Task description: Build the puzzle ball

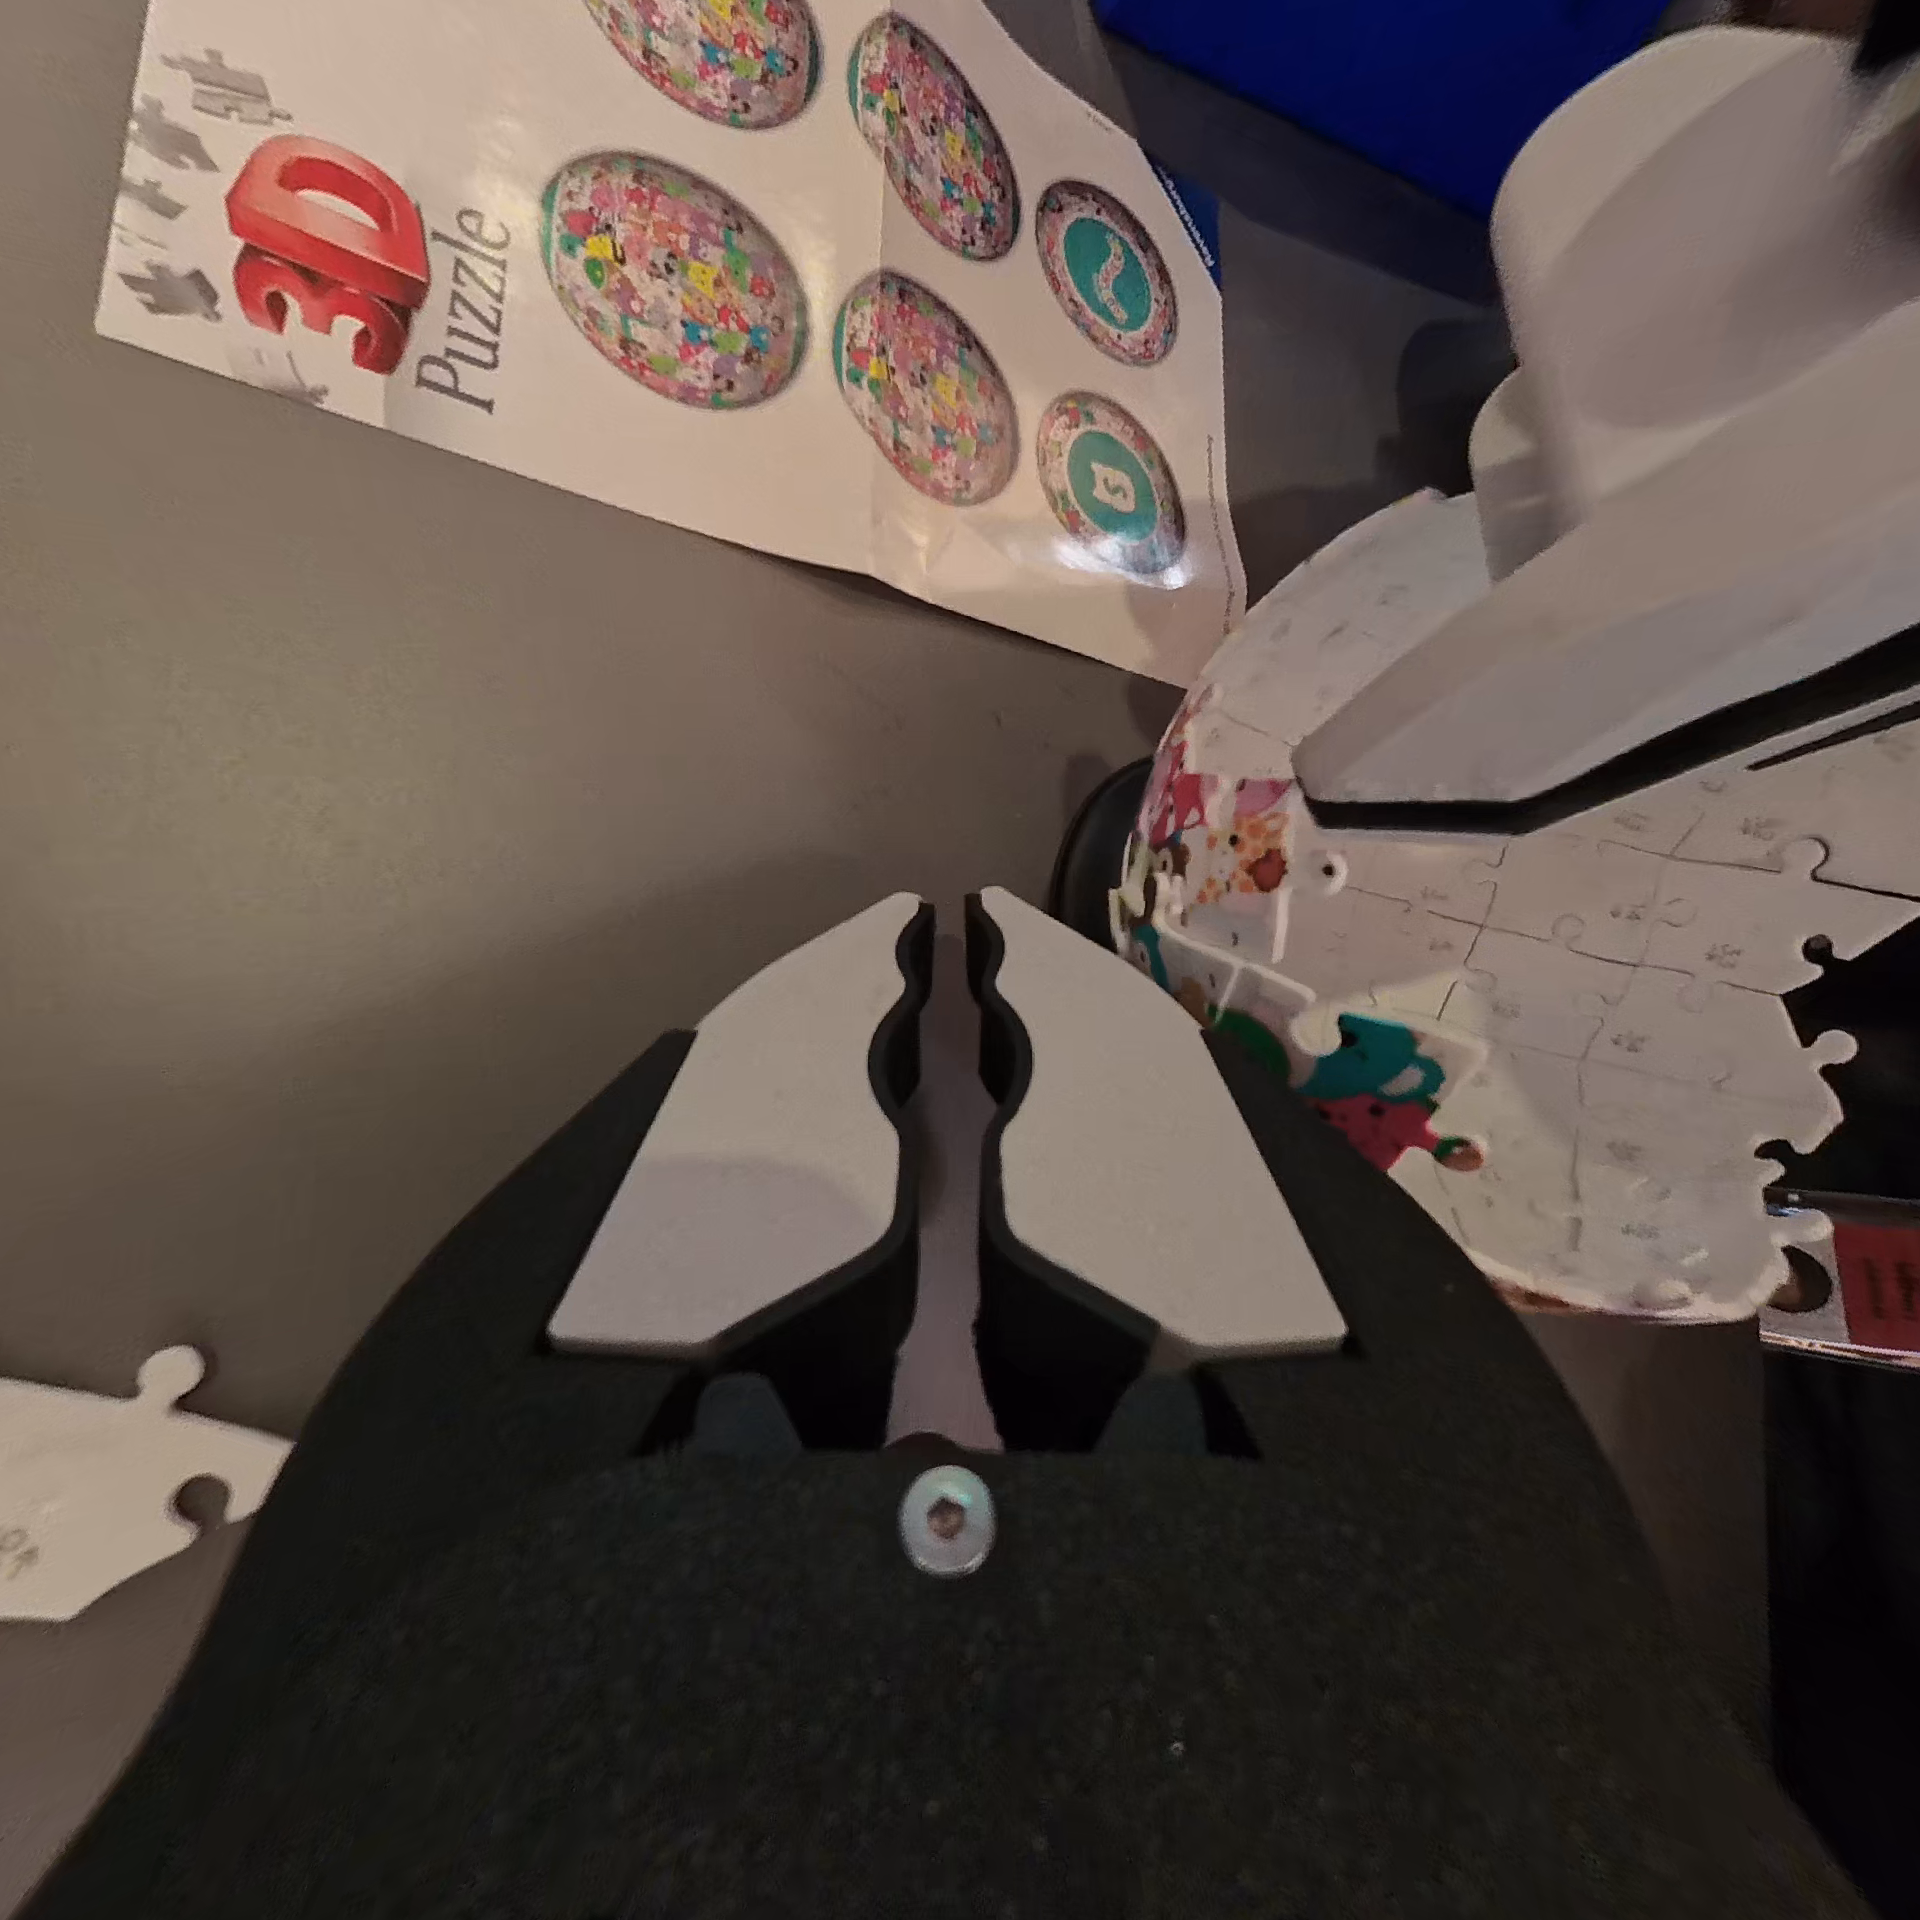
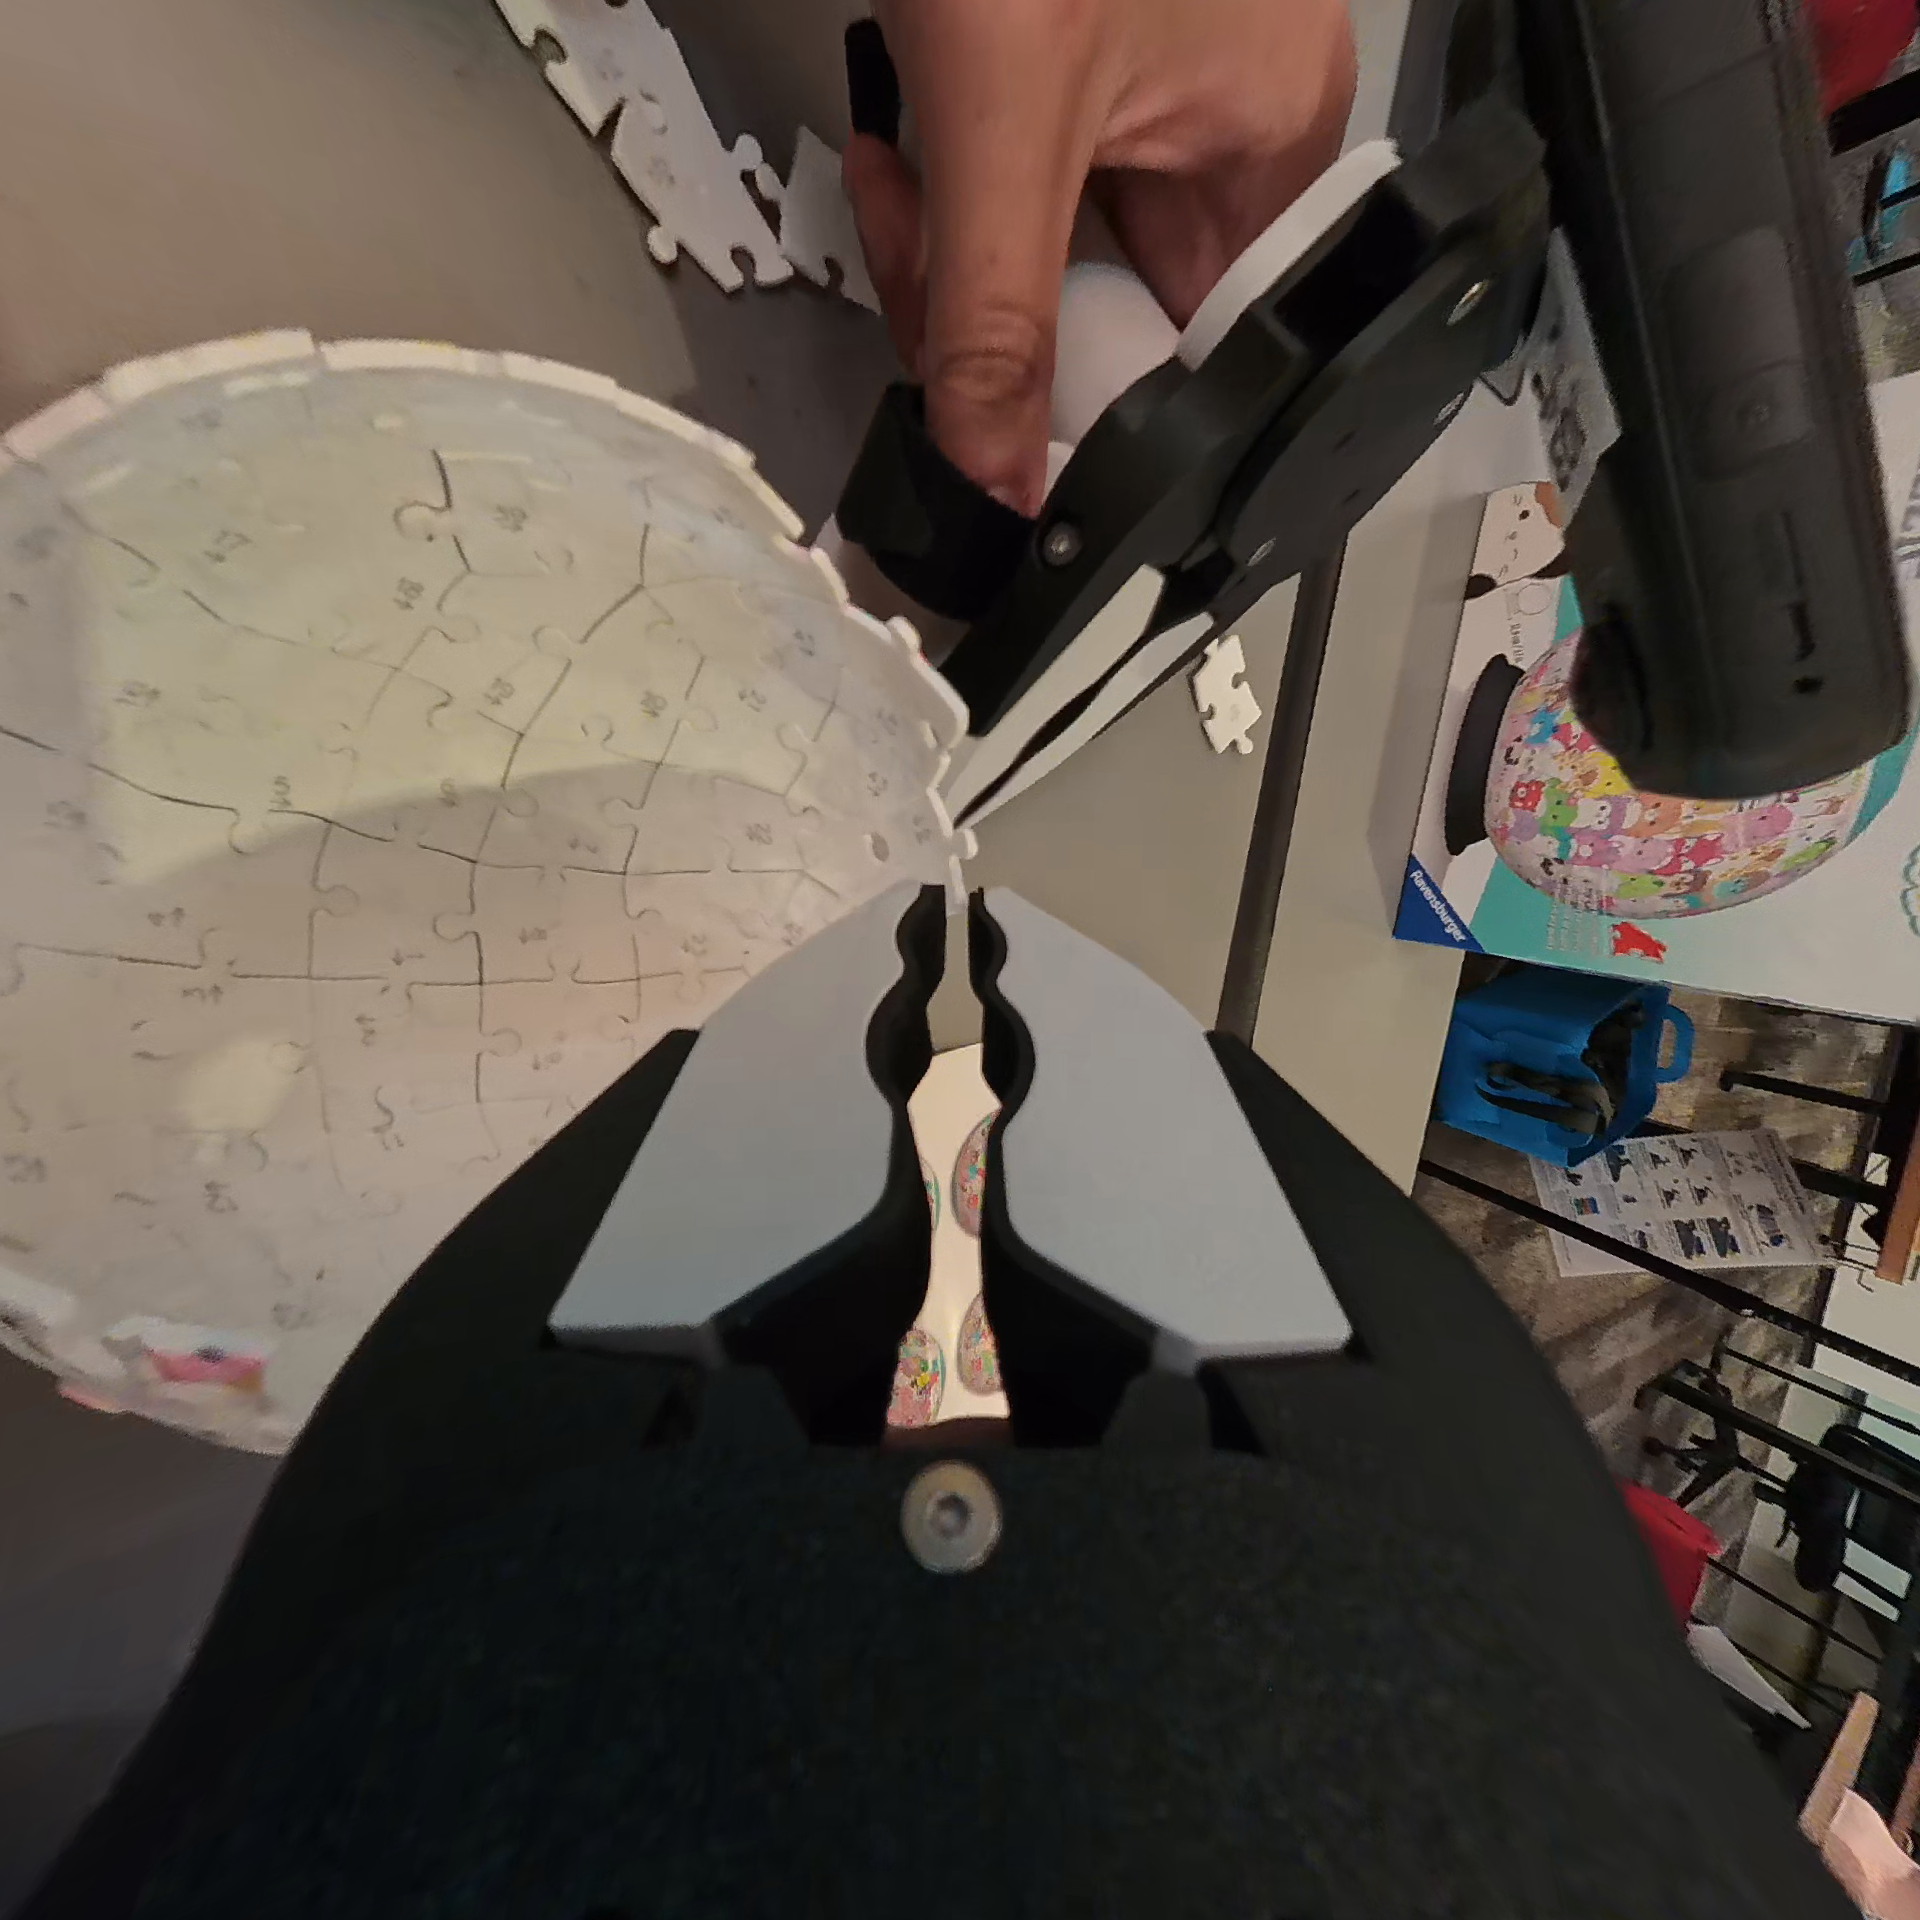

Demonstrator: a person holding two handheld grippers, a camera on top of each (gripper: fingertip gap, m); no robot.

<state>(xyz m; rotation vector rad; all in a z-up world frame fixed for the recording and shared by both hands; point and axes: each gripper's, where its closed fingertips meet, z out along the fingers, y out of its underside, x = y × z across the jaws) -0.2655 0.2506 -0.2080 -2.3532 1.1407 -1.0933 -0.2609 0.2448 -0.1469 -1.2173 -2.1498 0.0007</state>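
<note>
Off my table's [image 2: 1340, 935] right edge I see a blue bag [image 2: 1558, 1060] on the patterned floor [image 2: 1621, 1320], with a printed sheet [image 2: 1683, 1205] lying just beside it. Thin black legs [image 2: 1766, 1413] of some stand or rack cross above them. Farther down, something red [image 2: 1673, 1558] peeks out, too blurred to identify.

The left gripper [image 1: 949, 914] and right gripper [image 2: 948, 900] are both pinching nearly closed, tips converging; a hand [image 2: 1049, 208] is gripping the left one.
</note>
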